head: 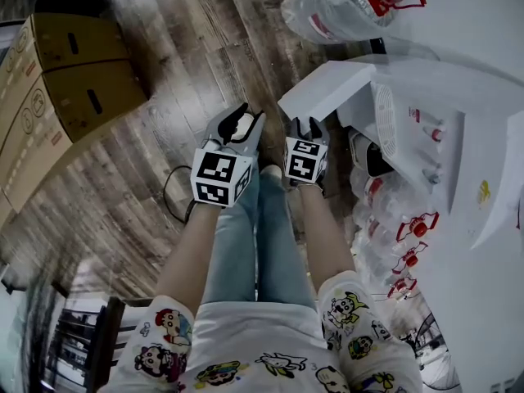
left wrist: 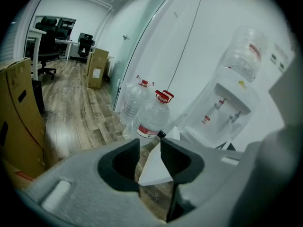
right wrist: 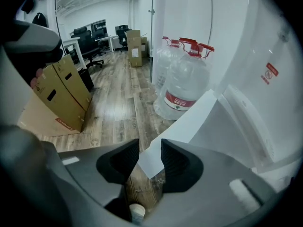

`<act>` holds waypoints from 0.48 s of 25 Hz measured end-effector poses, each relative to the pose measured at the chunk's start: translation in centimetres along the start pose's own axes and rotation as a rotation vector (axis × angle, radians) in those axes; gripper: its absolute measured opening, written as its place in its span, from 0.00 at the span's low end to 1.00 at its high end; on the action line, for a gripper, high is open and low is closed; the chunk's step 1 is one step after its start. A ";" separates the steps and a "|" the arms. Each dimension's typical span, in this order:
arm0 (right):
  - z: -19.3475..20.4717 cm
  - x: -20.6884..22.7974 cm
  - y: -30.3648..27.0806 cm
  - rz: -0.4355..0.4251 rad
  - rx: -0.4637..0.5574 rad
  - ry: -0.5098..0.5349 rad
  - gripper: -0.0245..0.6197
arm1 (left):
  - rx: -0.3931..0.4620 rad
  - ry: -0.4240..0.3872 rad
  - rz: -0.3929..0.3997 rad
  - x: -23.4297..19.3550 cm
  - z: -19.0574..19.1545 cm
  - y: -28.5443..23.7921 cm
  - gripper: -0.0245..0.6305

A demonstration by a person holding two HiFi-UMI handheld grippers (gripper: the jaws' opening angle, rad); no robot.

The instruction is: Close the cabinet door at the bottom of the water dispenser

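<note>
Wood-plank office floor is filling most of the head view. White water dispenser is standing at right, carrying an inverted bottle on top. Cardboard boxes are lying at left. Red-capped water jugs are standing just beyond the dispenser.

Cabinet door is hanging open at the dispenser's base, swung out over the floor. Left gripper and right gripper are pointing down side by side, the right one nearer the door's free corner. Both jaw pairs are standing apart with a narrow gap and gripping nothing; the door corner is showing through each gap. Small white cup-like object is sitting low under the right jaws.

Risks, my read:
- Pushing this close to the corner is inviting a slip off the edge.
- The door edge wedging between the jaws would snag.
- A low sweep could knock the cup-like object.

Writing: jug labels, box print and the dispenser's red sticker are coming through too small to read.
</note>
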State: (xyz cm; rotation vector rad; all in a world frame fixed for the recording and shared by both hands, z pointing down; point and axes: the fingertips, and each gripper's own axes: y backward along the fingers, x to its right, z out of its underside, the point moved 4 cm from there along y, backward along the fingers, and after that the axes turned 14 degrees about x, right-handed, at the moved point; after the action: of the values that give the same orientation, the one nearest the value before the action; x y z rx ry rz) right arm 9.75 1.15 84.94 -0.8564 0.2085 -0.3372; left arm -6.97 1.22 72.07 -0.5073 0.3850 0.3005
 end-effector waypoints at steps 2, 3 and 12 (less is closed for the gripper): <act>0.8 0.9 0.7 0.009 -0.011 -0.003 0.27 | -0.002 0.000 0.006 0.9 0.4 0.0 0.24; 1.1 1.4 1.1 0.014 -0.019 -0.005 0.27 | -0.003 0.000 0.009 1.3 0.7 0.0 0.24; 4.6 5.9 3.9 0.085 -0.046 -0.012 0.27 | -0.017 -0.006 0.043 5.1 3.1 0.3 0.24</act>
State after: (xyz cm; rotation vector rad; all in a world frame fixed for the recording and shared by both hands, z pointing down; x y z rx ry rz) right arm 17.44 4.53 84.66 -0.8924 0.2419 -0.2492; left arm -1.67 4.01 72.20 -0.5150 0.3885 0.3468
